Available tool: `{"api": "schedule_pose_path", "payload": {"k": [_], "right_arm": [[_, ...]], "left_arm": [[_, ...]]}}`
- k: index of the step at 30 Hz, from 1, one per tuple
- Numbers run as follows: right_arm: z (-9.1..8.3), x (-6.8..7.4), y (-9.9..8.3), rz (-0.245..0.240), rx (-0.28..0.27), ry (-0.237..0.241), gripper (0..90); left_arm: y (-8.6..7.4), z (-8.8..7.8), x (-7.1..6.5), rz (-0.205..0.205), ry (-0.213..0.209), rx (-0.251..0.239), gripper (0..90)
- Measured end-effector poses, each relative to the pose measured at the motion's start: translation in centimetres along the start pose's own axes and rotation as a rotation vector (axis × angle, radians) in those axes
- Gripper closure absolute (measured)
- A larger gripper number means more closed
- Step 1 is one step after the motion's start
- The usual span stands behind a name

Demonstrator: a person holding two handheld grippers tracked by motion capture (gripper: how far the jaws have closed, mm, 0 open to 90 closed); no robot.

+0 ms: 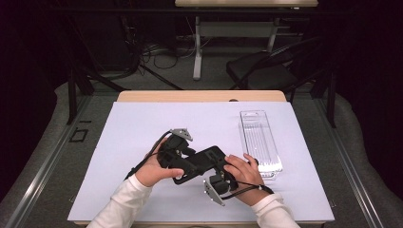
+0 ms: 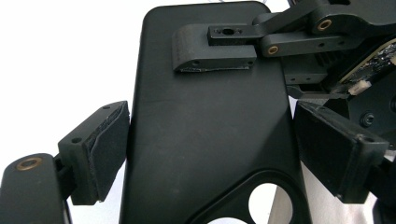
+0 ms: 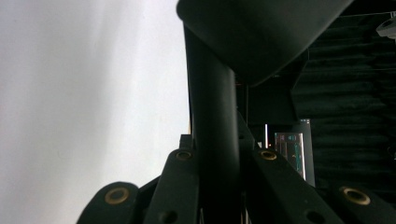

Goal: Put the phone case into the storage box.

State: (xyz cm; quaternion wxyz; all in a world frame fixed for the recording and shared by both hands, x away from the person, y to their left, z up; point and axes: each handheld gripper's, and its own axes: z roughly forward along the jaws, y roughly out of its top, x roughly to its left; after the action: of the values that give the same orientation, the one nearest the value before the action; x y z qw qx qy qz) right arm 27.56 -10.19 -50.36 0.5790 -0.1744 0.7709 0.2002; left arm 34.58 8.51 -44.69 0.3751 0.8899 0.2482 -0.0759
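Nearest camera: flat matte-black plastic phone case (image 2: pixel 205 135) with rounded corners and a round camera cut-out, seen edge-on in the right gripper view.
Left gripper (image 2: pixel 205 140): jaws set wide, one pad against each long edge of the case, clamped across its width.
Right gripper (image 3: pixel 217 163): jaws pinched together on the thin wall at the case's far end; one finger (image 2: pixel 215 49) lying flat on the case's face.
Case position: held just above the pale lavender bench cover (image 1: pixel 142 128), between both hands, near the front edge; possibly brushing the cover, hard to tell.
Left hand (image 1: pixel 154 171): wrapped round its gripper.
Right hand (image 1: pixel 244 168): wrapped round its gripper.
Also on bench: clear ribbed plastic tray (image 1: pixel 260 142), right of the hands, apart from the case.
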Motion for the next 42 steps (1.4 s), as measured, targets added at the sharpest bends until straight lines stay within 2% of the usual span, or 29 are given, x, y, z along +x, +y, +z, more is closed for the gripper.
{"api": "schedule_pose_path", "payload": {"k": [8, 9, 10, 15, 24, 31, 34, 36, 42], "right_arm": [[0.0, 0.0, 0.0, -0.002, 0.003, 0.004, 86.3], [0.0, 0.0, 0.0, -0.004, 0.002, 0.005, 86.3], [0.0, 0.0, 0.0, -0.004, 0.003, 0.006, 86.4], [0.1, 0.0, 0.0, -0.003, 0.003, 0.016, 86.5], [0.2, 0.1, 0.0, -0.006, -0.001, 0.025, 86.5], [0.2, 0.1, -0.2, 0.008, 0.002, 0.031, 86.5], [0.2, 0.1, -0.3, 0.007, 0.005, 0.03, 86.5], [0.2, 0.1, -0.3, 0.023, 0.005, 0.03, 86.5], [0.1, 0.1, -0.4, 0.019, 0.009, 0.023, 86.4]], "left_arm": [[0.0, -0.1, 0.0, -0.008, 0.003, -0.008, 13.0], [0.0, -0.1, 0.0, -0.007, 0.013, -0.008, 13.0], [0.0, -0.1, 0.0, -0.004, -0.005, -0.017, 13.0], [0.0, -0.1, -0.1, 0.006, 0.01, -0.026, 13.0], [0.0, -0.6, 0.0, 0.01, 0.008, -0.045, 13.0], [-0.1, -1.3, 0.4, 0.0, 0.021, -0.076, 13.2], [-0.1, -1.7, 0.6, -0.005, 0.041, -0.075, 13.2], [-0.2, -1.9, 0.8, -0.006, 0.044, -0.082, 13.3], [-0.3, -2.7, 1.4, -0.017, 0.064, -0.104, 13.4]]}}
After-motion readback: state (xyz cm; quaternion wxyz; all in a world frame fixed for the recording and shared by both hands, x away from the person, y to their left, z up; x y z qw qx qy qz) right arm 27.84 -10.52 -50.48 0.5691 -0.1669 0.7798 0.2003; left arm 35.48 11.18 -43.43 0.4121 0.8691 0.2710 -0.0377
